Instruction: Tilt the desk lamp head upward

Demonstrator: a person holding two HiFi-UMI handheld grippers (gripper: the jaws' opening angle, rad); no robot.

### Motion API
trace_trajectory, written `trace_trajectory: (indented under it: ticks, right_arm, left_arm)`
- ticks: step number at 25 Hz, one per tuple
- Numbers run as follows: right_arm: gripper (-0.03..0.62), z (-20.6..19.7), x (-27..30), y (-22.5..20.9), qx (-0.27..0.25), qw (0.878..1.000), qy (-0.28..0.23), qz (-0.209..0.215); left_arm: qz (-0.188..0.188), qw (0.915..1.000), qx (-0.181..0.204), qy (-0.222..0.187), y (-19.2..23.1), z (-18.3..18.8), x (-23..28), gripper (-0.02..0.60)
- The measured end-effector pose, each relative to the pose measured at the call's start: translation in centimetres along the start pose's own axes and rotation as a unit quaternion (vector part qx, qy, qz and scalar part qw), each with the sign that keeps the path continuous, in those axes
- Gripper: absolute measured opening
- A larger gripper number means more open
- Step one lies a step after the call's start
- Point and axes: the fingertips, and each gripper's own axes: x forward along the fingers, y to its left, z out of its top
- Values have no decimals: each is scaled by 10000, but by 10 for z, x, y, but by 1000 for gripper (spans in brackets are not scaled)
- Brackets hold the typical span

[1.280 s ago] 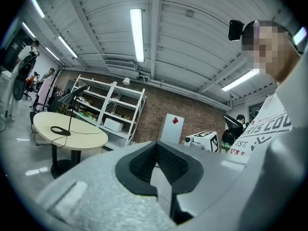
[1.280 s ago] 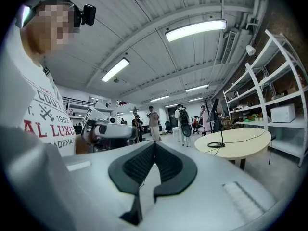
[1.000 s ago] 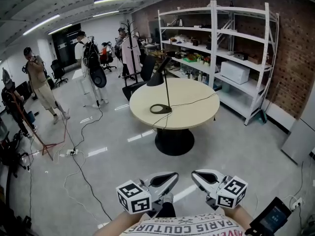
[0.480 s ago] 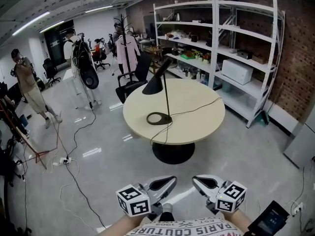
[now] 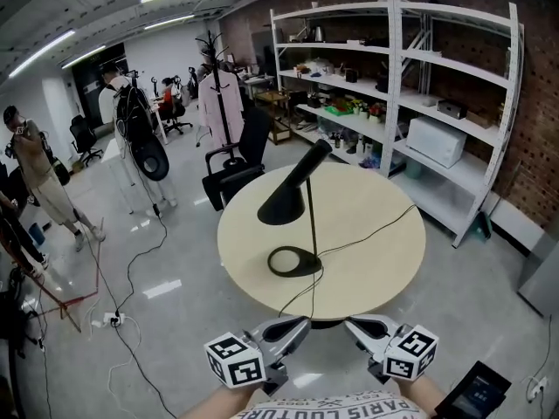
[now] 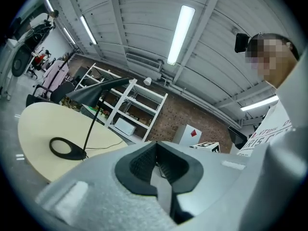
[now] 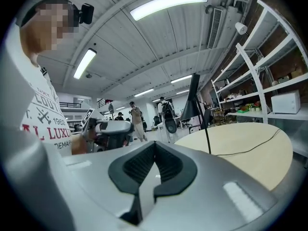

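Head view looks steeply down from above, with the round table [image 5: 376, 264] and desk lamp [image 5: 284, 203] ahead and fairly near. Left gripper view sits low, tilted up at the ceiling [image 6: 144, 23], table at its left. Right gripper view is likewise low, table at its right. All three share table and lamp.

Matt black desk lamp [image 5: 284, 203] on a smooth, pale table [image 5: 376, 234] with a satin top, over a glossy, reflective grey floor [image 5: 175, 260] — white-painted metal shelving [image 5: 392, 59] against a rough brick wall [image 5: 537, 147]. Left gripper [image 6: 155, 163] and right gripper [image 7: 154, 163]: matt grey plastic shells, ribbed black pads.
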Motion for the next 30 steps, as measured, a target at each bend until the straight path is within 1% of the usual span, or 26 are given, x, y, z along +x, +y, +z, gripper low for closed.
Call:
trace_trajectory:
  ticks: [4,8,12,14,16,19,23,25,27,29,30]
  right_arm:
    - [3,9,35,-29,-20,10000,-50,-72]
    - [3,15,60,-42,-89,9998,-104,-108]
    - [6,3,64,-50,-31,9997,-28,-224]
    - [8,-4,64,-58,-60,9994,50,-325]
    - [11,-10,65,-66,-137,9990,135,-409]
    - [15,-20,71,-75,-143,9987,263,-423]
    - [31,-28,81,-98,-237,9977,463,-429]
    - [42,-28,89,-114,-215,9976,509,-413]
    - [52,-24,100,-128,-181,9979,522,-344]
    - [61,-18,113,-139,-200,9981,525,-251]
    - [67,-15,120,-145,-251,9980,545,-221]
  left_arm:
    - [62,10000,-10,-76,43,23,5,0]
    - [77,9998,-128,-153,77,35,7,0]
    - [60,9999,132,-48,87,31,6,0]
    - [74,9999,141,-64,90,34,7,0]
    - [134,9998,64,-91,94,35,9,0]
    - [204,9997,-74,-90,103,29,12,0]
    - [364,9981,-455,-175,130,23,20,0]
    - [478,9970,-561,-220,143,24,27,0]
    - [551,9973,-453,-165,150,28,32,0]
    - [516,9982,-281,-128,154,31,36,2]
    - [495,9983,-264,-137,157,32,38,2]
